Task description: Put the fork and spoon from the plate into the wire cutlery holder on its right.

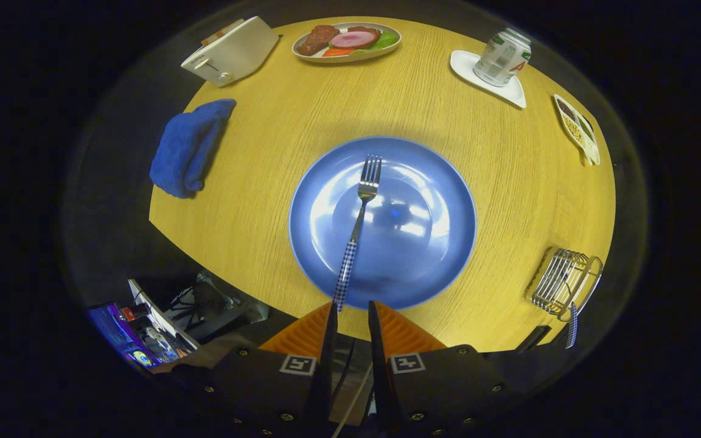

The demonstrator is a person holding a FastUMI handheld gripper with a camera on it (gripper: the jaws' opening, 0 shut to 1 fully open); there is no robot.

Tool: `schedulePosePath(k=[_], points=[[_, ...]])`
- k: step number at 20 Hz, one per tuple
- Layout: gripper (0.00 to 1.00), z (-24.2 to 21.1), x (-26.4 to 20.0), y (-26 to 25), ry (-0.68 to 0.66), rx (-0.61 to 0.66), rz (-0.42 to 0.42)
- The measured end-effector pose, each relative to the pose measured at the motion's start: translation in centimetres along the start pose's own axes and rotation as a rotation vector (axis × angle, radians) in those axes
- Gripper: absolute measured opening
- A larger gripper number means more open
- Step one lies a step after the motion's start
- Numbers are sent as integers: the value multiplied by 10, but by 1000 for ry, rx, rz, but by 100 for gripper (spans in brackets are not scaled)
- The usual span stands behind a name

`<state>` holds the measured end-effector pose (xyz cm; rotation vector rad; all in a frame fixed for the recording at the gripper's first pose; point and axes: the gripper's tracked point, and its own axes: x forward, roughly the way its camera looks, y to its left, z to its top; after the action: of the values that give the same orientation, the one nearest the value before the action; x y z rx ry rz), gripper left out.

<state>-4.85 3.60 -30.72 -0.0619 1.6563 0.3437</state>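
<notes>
Spoon (pixel 572 325) sits in the wire holder (pixel 563 281); fork (pixel 356 228) remains on plate (pixel 448 243). Gripper (pixel 351 311) slightly parted, holding nothing.

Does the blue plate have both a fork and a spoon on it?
No: the plate has just the fork on it, ahead of the open gripper; a checked handle already sticks out of the wire holder.
</notes>
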Motion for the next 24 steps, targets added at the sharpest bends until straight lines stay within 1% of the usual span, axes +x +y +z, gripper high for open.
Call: schedulePosePath(k=[9,16,21,24], points=[[30,12,31,6,31,16,-17],[30,12,53,4,72,24,-37],[30,14,64,-1,80,16,-63],[30,14,68,-2,89,25,-63]])
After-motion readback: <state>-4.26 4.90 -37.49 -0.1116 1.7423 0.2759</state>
